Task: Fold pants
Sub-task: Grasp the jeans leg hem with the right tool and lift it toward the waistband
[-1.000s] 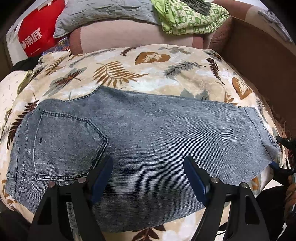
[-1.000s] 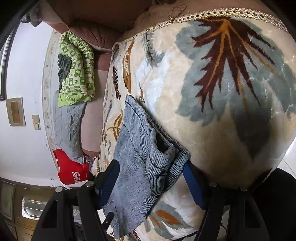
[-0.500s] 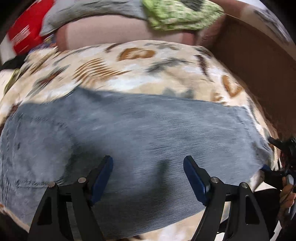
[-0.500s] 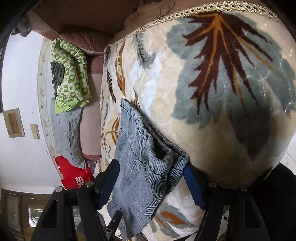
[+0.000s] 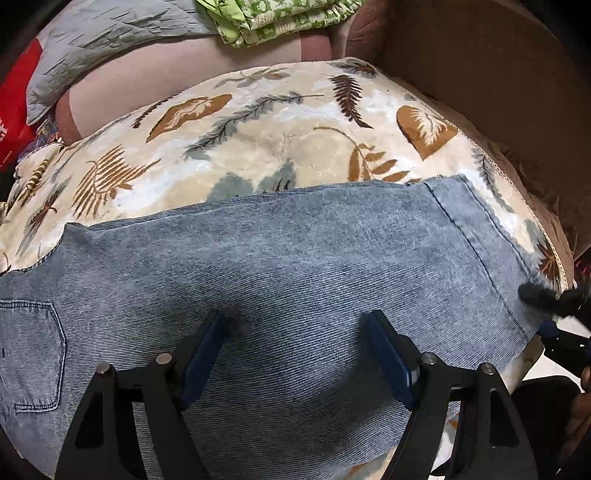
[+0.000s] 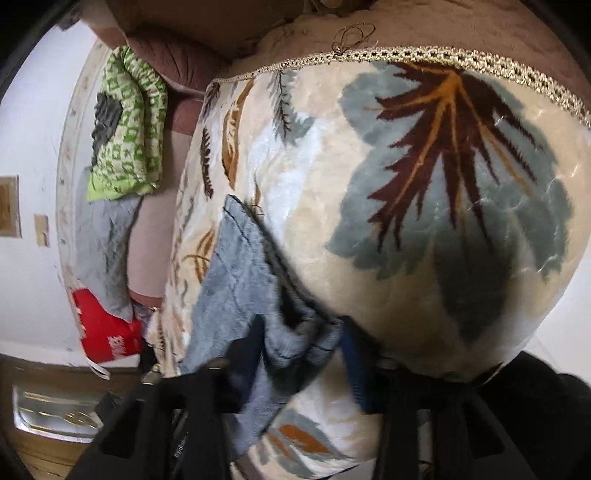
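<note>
1. Denim pants [image 5: 295, 273], blue-grey and faded, lie flat across a cream blanket [image 5: 266, 147] printed with brown, ochre and grey leaves, which covers a rounded seat.
2. From the left wrist view the pants stretch from side to side: a back pocket [image 5: 33, 354] sits at the far left, and the hem end [image 5: 491, 254] lies at the right, close to the blanket's trimmed edge.
3. Left gripper [image 5: 295, 354] hangs over the middle of the leg with its blue-padded fingers [image 5: 201, 354] spread wide; nothing is between them, and whether their tips touch the cloth I cannot tell.
4. Right gripper [image 6: 303, 354] is at the hem end, its jaws closing with a bunched fold of denim between them. The picture is blurred here; the pads look close against the fold, though I cannot tell how firmly they press.
5. In the left wrist view the right gripper shows as a dark, blurred shape at the right edge, at the hem corner.
6. Beyond the blanket a pinkish-brown cushion [image 5: 155, 70] carries a grey quilted cloth [image 5: 110, 40] and a folded green patterned cloth [image 5: 280, 18].
7. A red bag [image 6: 107, 341] with white lettering sits by the far end of the seat, near a white wall [image 6: 26, 258].
</note>
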Motion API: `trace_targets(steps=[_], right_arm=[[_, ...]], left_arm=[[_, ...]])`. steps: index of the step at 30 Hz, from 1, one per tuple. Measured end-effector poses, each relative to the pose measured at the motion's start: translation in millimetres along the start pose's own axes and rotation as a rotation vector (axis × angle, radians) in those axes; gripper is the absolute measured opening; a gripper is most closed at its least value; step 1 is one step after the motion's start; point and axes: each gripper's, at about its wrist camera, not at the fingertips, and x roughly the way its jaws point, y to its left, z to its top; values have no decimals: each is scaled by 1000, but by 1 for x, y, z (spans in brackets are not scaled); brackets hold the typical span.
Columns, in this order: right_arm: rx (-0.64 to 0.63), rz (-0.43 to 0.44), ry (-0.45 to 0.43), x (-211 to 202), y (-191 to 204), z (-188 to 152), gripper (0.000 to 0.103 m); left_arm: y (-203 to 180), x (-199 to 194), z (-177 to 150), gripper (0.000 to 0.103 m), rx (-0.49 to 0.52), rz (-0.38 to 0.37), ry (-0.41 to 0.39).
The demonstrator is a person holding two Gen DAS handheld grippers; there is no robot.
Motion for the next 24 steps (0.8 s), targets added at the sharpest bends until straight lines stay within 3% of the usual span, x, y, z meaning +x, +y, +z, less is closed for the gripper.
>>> trace_targets(steps=[3, 6, 8, 9, 13, 18, 21, 24], right_arm=[[-13, -1, 7, -1, -2, 0, 28], [-61, -43, -7, -2, 6, -1, 27], [-94, -64, -15, -1, 14, -2, 25], [-111, -67, -19, -2, 19, -2, 23], [-211, -63, -61, -13, 61, -4, 18], [-460, -20, -125, -27, 159, -35, 17], [-679, 6, -125, -20, 221, -89, 17], [-904, 7, -50, 14, 259, -164, 17]], left_arm=[[0, -5, 0, 79, 9, 26, -27], [-5, 13, -4, 80, 74, 103, 21], [-10, 23, -5, 90, 137, 139, 23], [-8, 23, -3, 90, 131, 141, 30], [15, 24, 9, 89, 40, 21, 95], [76, -13, -1, 88, -159, -117, 16], [129, -46, -18, 88, -274, -110, -64], [197, -80, -50, 88, -413, -37, -135]])
